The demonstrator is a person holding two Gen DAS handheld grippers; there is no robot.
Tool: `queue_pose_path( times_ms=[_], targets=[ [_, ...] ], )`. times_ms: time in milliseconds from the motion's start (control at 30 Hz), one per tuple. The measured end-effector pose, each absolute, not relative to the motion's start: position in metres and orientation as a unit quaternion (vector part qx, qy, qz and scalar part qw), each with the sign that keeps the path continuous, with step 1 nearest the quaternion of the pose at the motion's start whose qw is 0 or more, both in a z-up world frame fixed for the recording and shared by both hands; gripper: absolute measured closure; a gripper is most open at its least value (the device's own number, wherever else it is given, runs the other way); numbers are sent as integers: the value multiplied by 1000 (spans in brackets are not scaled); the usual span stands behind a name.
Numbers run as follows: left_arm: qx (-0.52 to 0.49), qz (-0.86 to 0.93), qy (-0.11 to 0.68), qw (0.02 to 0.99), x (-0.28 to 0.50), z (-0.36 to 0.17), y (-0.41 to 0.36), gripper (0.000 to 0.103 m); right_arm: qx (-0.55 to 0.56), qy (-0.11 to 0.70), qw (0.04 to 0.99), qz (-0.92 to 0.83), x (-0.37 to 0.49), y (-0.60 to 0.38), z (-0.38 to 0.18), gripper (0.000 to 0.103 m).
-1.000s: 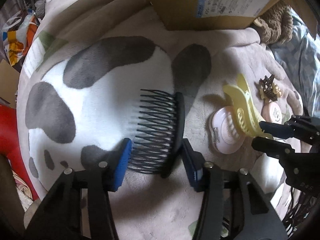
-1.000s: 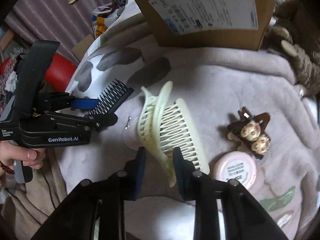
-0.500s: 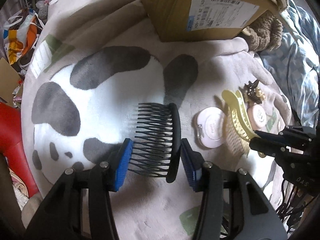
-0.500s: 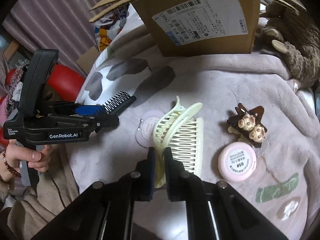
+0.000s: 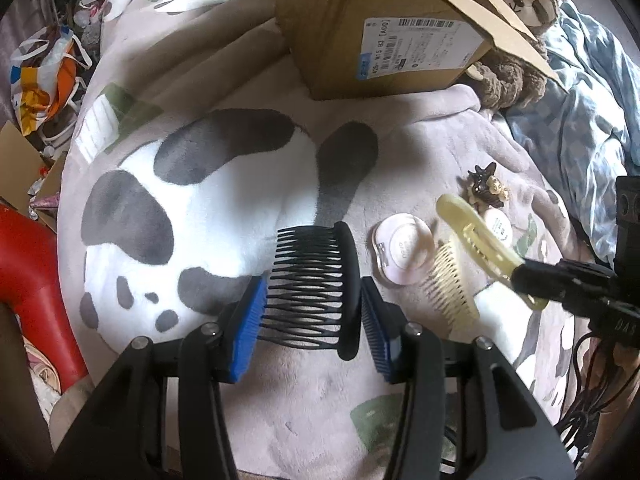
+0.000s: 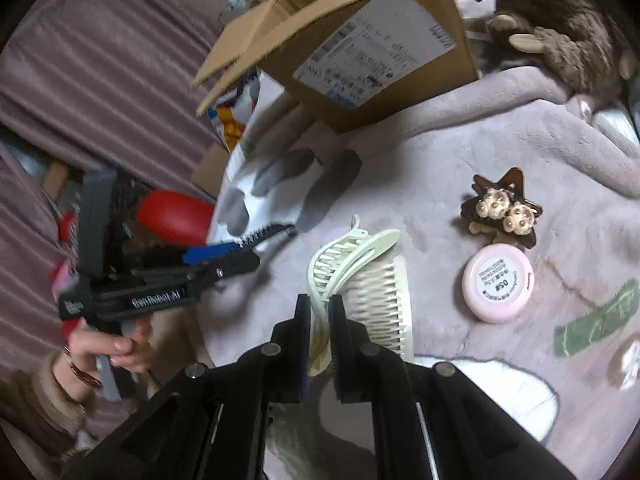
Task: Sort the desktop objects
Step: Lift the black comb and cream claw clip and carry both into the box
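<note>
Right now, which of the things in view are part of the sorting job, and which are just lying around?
Part of the job:
black comb in left gripper
cream hair claw in right gripper
cream comb
star hair clip
two pink compacts
cardboard box

Lying about:
plush sloth
blanket
red object

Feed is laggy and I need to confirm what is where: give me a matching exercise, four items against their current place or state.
Items:
1. black comb
2. cream hair claw
3. star-shaped brown clip
4. cardboard box

States:
A. lying free on the blanket, beside a pink compact
B. gripped in the right tongs
C. flaps open, at the far side of the blanket
D. between the blue pads of the left tongs

Pairs: 1-D, 2-B, 3-A, 4-C
</note>
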State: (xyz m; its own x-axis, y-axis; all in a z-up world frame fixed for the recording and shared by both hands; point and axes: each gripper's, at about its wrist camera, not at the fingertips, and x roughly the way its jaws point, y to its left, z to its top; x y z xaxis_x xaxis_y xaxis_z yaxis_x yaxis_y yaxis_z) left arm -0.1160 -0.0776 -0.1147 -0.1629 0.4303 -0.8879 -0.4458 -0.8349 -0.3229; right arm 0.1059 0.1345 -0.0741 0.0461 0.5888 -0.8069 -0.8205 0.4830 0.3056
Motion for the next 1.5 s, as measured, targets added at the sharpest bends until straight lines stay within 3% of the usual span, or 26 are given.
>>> queue_pose_path(
  times_ms=[167, 1500],
  targets=[
    [-570, 768, 7, 292, -112, -106, -77, 58, -98, 478, 715, 500, 107, 132, -64, 95],
    [-487, 798, 55, 351, -81, 52, -55, 58, -225, 361, 743, 516, 35, 129, 69, 95]
  ],
)
